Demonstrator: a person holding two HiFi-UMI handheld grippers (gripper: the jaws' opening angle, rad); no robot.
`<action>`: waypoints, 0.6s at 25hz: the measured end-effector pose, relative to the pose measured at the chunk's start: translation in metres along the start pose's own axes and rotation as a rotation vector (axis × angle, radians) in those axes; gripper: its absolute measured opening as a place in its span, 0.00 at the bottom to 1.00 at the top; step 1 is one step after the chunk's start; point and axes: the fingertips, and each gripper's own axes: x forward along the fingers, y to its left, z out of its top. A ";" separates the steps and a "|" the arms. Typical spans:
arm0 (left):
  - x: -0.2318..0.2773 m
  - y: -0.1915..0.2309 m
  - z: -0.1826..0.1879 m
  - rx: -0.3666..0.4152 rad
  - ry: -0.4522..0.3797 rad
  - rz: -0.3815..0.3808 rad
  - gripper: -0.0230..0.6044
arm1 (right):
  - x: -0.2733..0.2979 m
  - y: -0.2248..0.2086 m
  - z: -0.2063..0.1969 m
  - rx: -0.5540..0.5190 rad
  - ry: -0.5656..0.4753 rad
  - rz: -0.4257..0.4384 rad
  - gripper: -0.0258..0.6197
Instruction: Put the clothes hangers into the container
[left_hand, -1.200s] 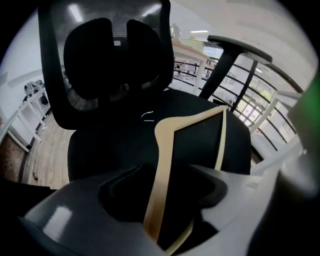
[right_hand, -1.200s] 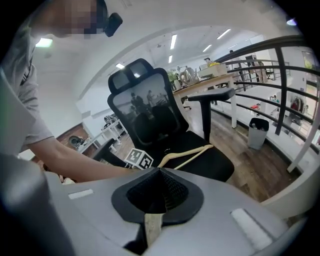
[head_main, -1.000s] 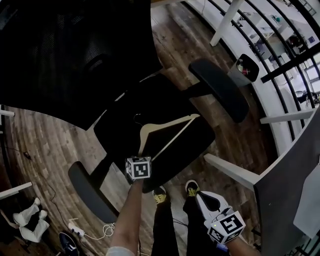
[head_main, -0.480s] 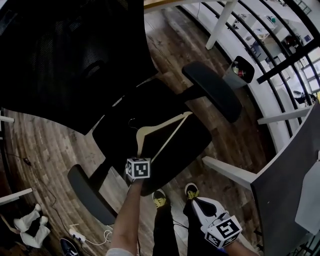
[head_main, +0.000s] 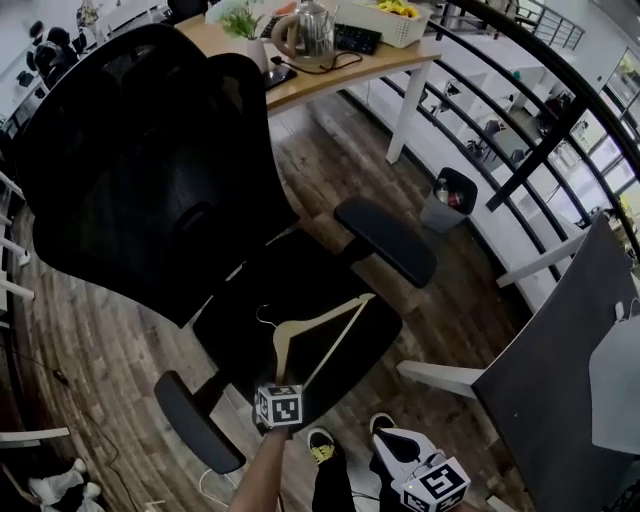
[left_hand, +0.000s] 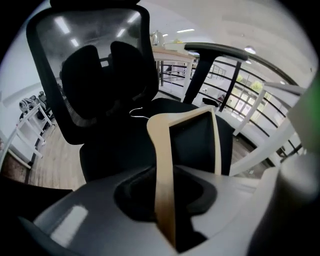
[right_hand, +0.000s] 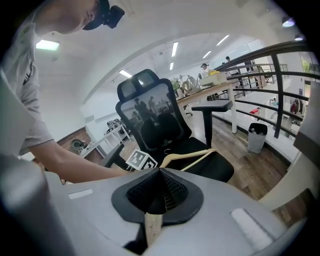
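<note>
Head view: a black mesh office chair (head_main: 150, 180) fills the middle of the frame above a wood floor. One pale wooden hanger (head_main: 320, 318) lies over its seat, with the hook toward the backrest. Your left gripper (head_main: 281, 395) meets the hanger's near end. Your right gripper (head_main: 425, 482) sits low at the bottom edge, near your shoes and well apart from the chair. A desk (head_main: 330, 75) stands behind the chair and a small dark bin (head_main: 447, 197) off to the right. No container for hangers shows in this view.

Left gripper view: the jaws have just been closing and now stand narrow, pinching one arm of the hanger. The rest of it runs forward over the seat, hook farthest away. You cannot tell from here whether the far end touches the cushion.

Right gripper view: the jaws are drawn together on a pale strip (right_hand: 152, 225) that is wood-coloured like the hanger. Too little of it shows to say what it is. Beyond the jaws you see the chair, the hanger and your left arm.

The step in hand looks like the pick-up – the hanger is gripped but not yet delivered. The next move likely calls for carrying it clear of the armrests and turning to find the container. Hold firmly, because a grip at one end lets the hanger swing.
</note>
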 end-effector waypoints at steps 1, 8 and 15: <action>-0.010 -0.003 0.001 0.009 -0.013 -0.003 0.18 | -0.005 0.004 0.003 -0.003 -0.009 0.001 0.04; -0.083 -0.018 0.012 0.024 -0.108 -0.045 0.18 | -0.041 0.026 0.021 -0.021 -0.059 -0.008 0.04; -0.167 -0.034 0.035 0.058 -0.217 -0.076 0.18 | -0.088 0.030 0.055 -0.036 -0.148 -0.056 0.04</action>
